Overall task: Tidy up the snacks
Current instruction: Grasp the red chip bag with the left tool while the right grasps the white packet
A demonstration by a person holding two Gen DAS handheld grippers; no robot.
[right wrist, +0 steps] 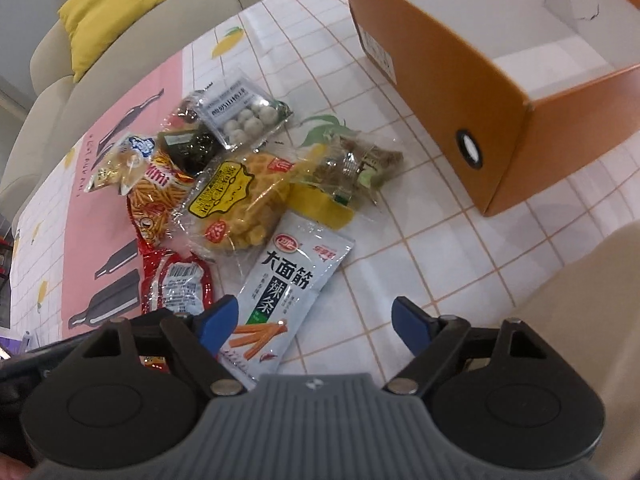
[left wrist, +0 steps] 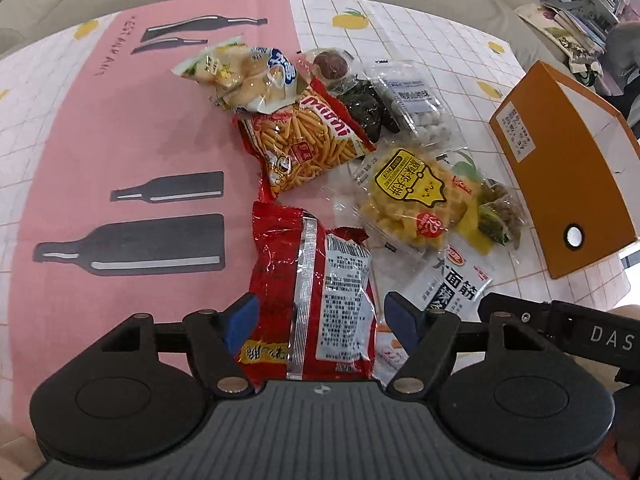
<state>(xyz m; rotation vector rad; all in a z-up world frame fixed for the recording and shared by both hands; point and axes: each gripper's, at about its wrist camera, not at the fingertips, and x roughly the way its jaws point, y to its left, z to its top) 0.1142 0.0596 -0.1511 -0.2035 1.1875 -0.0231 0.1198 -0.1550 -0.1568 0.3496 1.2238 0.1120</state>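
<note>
several loose packets, two ways to fumble them

several snack packets lay heaped on the tablecloth (left wrist: 100,128), overlapping one another. at the left, the left gripper (left wrist: 320,316) was spread wide, holding nothing, its blue pads on either side of the red packet (left wrist: 316,280). that packet was glossy and crinkled, so a pinch on its loose edge would likely have slipped, and its far end lay touching the fries bag (left wrist: 304,140), which could have been dragged along. further right, the right gripper (right wrist: 316,322) was likewise released and empty, with the white spicy-strip pouch (right wrist: 284,288) just beside its left pad. that pouch was tucked under the waffle pack (right wrist: 240,196), so lifting it might have tipped the pile. at the far right, the orange box (right wrist: 460,92) stood empty, well apart from the heap; a limp packet could have caught its rim.
</note>
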